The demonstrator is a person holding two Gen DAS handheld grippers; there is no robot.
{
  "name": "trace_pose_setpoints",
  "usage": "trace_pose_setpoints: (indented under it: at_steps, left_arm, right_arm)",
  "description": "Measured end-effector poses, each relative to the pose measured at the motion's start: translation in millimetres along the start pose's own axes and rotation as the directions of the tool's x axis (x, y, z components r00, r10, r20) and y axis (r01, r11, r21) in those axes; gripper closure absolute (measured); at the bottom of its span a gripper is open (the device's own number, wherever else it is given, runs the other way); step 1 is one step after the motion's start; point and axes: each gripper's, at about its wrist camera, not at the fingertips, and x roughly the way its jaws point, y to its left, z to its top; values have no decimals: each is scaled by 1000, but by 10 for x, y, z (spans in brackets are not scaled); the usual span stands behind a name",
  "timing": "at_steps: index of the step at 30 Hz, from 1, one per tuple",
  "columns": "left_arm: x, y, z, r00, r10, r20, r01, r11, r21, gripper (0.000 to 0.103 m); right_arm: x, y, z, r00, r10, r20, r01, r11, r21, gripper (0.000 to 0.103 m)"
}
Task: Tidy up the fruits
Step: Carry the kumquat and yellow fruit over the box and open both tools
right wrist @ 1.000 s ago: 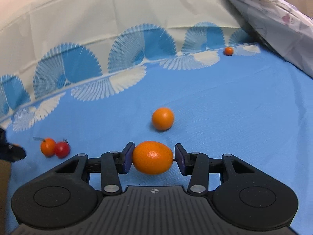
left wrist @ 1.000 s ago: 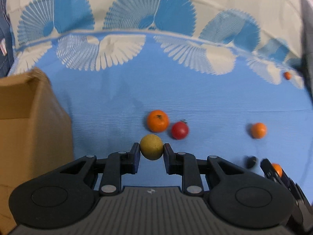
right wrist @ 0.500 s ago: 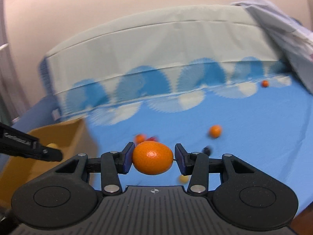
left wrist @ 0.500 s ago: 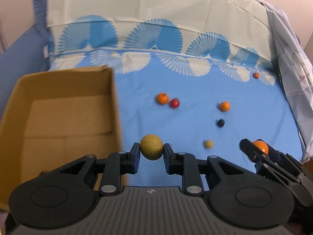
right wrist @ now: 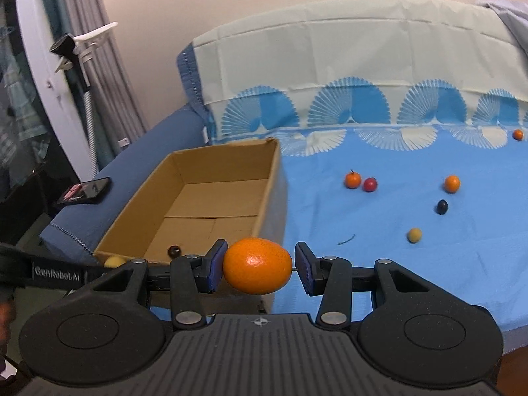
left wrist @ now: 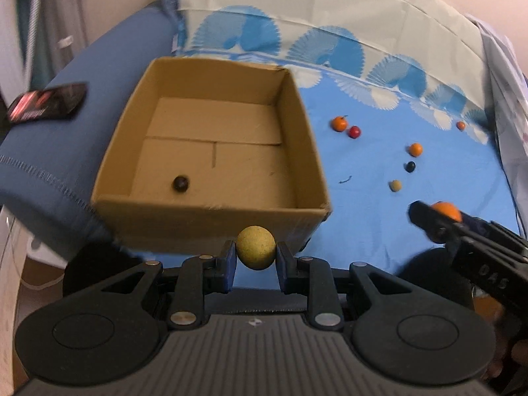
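Two fruits are pinched: the left hand-held gripper [left wrist: 255,260] clamps a yellow fruit [left wrist: 255,247], the right hand-held gripper [right wrist: 260,269] an orange [right wrist: 257,265], both short of the box [left wrist: 211,217]; released early, they would likely roll across the bed [left wrist: 363,198].

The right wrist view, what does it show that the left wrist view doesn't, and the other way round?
Only the right wrist view shows the clip on a stand. Only the left wrist view shows the whole floor of the cardboard box. Both show the right gripper shut on an orange, the left gripper shut on a yellow fruit, a dark fruit in the box, and loose fruit on the blue sheet.
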Motion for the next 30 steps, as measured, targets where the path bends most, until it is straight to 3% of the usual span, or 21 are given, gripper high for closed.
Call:
trace_pose_setpoints:
  at_steps: [10,30]
  left_arm:
    - [-219,240,-53,998,-11,67,15,998,-61,75]
    - [-169,272,-8,998,-11,66,17,996,-84,75]
  right_arm:
    - [-151,235,-7,1000,-1,21,3,998,-66,56]
    - [-129,365,17,999,-6,36,11,991,-130,56]
